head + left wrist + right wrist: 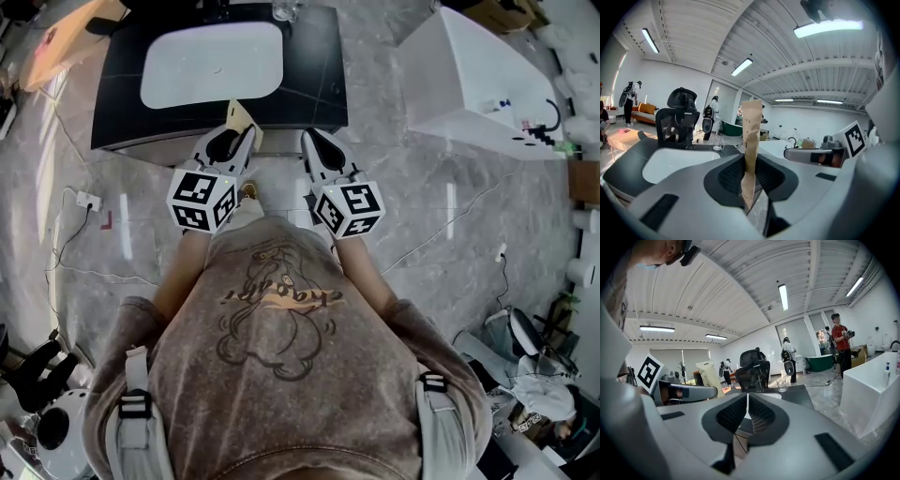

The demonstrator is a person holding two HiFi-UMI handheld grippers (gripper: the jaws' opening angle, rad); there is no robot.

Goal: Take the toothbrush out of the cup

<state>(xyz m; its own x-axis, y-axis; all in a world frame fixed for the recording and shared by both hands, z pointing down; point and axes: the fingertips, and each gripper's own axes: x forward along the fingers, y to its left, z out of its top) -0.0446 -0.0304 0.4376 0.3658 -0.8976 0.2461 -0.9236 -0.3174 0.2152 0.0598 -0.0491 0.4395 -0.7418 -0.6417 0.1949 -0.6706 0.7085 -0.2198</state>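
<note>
My left gripper (pixel 750 183) is shut on a flat tan paper packet (pixel 751 136), which stands upright between its jaws; the packet (pixel 241 117) pokes out over the counter's front edge. My right gripper (pixel 746 412) is shut with nothing between its jaws and sits beside the left gripper (pixel 236 139), both near the front of the black counter (pixel 314 80). A clear glass cup (pixel 718 143) stands at the counter's far edge, also seen as the cup (pixel 782 384) and the cup (pixel 282 9). I see no toothbrush in it.
A white basin (pixel 214 64) is sunk into the counter, with a dark faucet (pixel 688 137) behind it. A white bathtub (pixel 473 80) stands to the right. A black office chair (pixel 753 369) and several people are beyond the counter. Cables lie on the marble floor (pixel 84 200).
</note>
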